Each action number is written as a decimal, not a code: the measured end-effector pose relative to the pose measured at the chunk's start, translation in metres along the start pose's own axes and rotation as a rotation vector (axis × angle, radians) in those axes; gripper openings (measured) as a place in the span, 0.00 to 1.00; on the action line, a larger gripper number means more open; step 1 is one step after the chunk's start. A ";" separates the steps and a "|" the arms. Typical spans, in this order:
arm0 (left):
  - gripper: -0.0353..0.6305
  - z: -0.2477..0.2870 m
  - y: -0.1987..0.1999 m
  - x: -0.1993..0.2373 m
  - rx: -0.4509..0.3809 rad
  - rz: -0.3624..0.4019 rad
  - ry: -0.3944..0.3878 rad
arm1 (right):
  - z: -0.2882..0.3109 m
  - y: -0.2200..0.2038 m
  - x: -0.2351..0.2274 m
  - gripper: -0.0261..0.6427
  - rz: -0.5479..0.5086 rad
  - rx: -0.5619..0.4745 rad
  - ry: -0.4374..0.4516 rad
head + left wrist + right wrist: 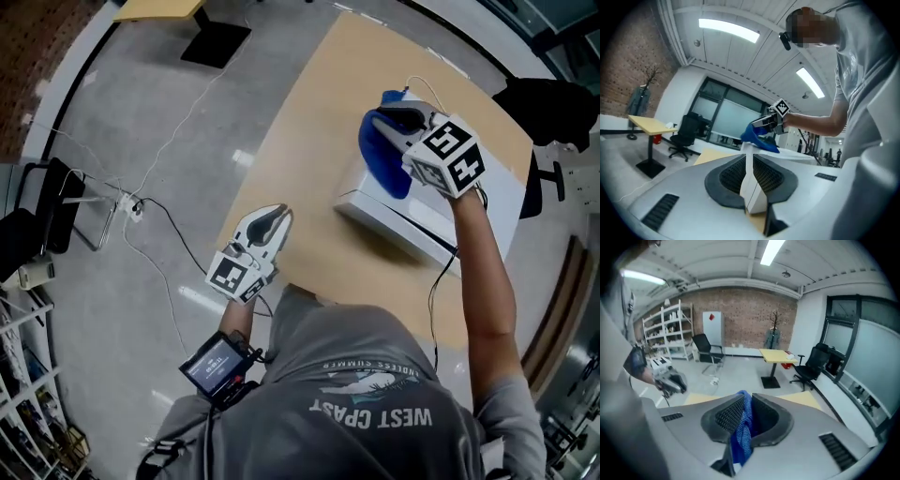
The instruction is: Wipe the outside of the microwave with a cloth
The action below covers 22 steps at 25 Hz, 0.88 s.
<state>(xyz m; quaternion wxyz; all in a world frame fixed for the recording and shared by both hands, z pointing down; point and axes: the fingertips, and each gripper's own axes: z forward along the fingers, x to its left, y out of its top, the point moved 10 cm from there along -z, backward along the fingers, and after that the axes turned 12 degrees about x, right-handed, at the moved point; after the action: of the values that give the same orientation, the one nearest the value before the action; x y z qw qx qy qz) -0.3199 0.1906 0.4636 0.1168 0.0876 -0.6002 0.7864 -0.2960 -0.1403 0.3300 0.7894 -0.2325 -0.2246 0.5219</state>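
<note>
Wooden table (309, 150) bears microwave (377, 215); right hand-held gripper (398, 115) clamps cloth (382, 159); left hand-held gripper (274, 217) closed.

A red brick wall (740, 305) backs white shelving (665, 329), a yellow table (776, 355) and a black office chair (811, 369) on grey floor (187, 94); glazed partitions (867, 348) line one side under ceiling strip lights (771, 251)

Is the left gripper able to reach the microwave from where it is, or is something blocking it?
Probably yes. The left gripper, shut and empty, hangs at the edge of the table, with only bare tabletop between it and the microwave. The right gripper and its cloth are over the microwave's top.
</note>
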 end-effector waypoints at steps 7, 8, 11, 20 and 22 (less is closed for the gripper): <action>0.60 0.105 0.091 0.016 -0.069 0.170 -0.311 | -0.026 0.028 0.058 0.13 0.223 -0.301 0.205; 0.60 0.117 0.099 0.011 -0.058 0.221 -0.337 | -0.029 0.023 0.059 0.13 0.248 -0.323 0.224; 0.15 0.152 0.108 0.002 -0.036 0.307 -0.323 | -0.052 -0.006 0.046 0.13 0.314 -0.375 0.220; 0.14 0.311 0.052 0.083 0.530 0.604 -0.127 | -0.149 -0.128 0.009 0.17 0.529 -0.409 -0.177; 0.14 0.325 0.021 0.077 0.683 0.819 -0.151 | -0.147 -0.145 0.013 0.17 0.564 -0.381 -0.166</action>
<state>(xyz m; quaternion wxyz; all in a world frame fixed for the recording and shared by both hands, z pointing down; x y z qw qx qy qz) -0.4003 -0.1218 0.5511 -0.2782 -0.0642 -0.3019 0.9096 -0.0993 -0.1985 0.3024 0.5355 -0.3853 -0.3085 0.6853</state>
